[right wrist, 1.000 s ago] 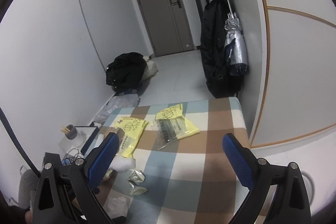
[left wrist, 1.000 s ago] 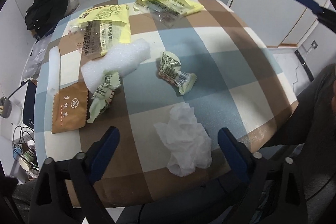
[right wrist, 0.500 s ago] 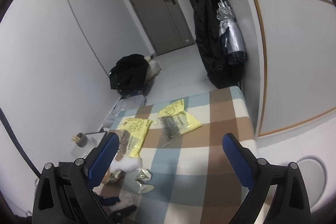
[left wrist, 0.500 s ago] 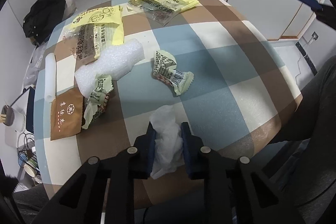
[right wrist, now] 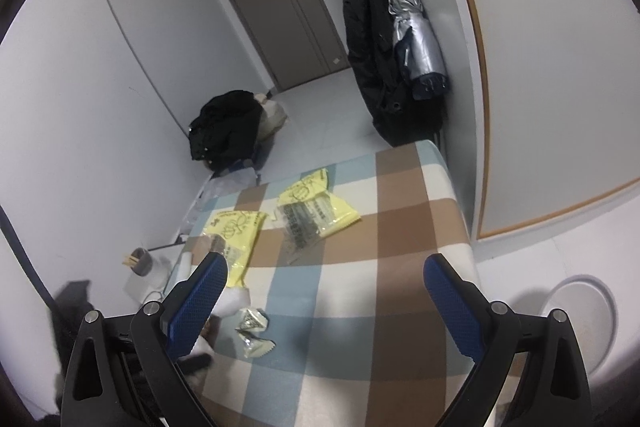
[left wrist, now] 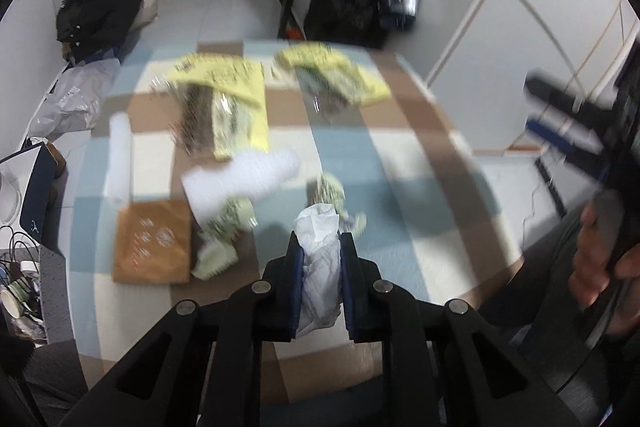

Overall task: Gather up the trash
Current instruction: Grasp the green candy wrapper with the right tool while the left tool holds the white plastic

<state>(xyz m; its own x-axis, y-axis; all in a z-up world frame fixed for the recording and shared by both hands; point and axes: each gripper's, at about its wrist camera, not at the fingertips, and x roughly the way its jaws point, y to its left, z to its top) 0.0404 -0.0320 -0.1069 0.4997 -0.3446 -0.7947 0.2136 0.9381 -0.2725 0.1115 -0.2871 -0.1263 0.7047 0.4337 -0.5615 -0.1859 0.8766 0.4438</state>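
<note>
My left gripper [left wrist: 320, 247] is shut on a crumpled white tissue [left wrist: 318, 259] and holds it lifted above the checked table [left wrist: 420, 167]. On the table lie two yellow snack bags [left wrist: 228, 99] [left wrist: 336, 75], a white foam piece [left wrist: 240, 179], a brown paper sachet [left wrist: 152, 247], and crumpled green wrappers [left wrist: 228, 223] [left wrist: 330, 189]. My right gripper [right wrist: 324, 287] is open and empty, high above the table's right side; it also shows in the left wrist view [left wrist: 560, 131]. The yellow bags [right wrist: 236, 239] [right wrist: 316, 207] and a wrapper [right wrist: 252, 331] show below it.
A white foam roll [left wrist: 120, 151] lies at the table's left edge. A black bag [right wrist: 228, 131] sits on the floor, coats and an umbrella [right wrist: 416, 47] hang by the door. A round white lid-like object [right wrist: 580, 315] lies on the floor to the right.
My left gripper closed on the white tissue and lifted it off the table, tilting up. My right gripper stayed open and drifted slightly.
</note>
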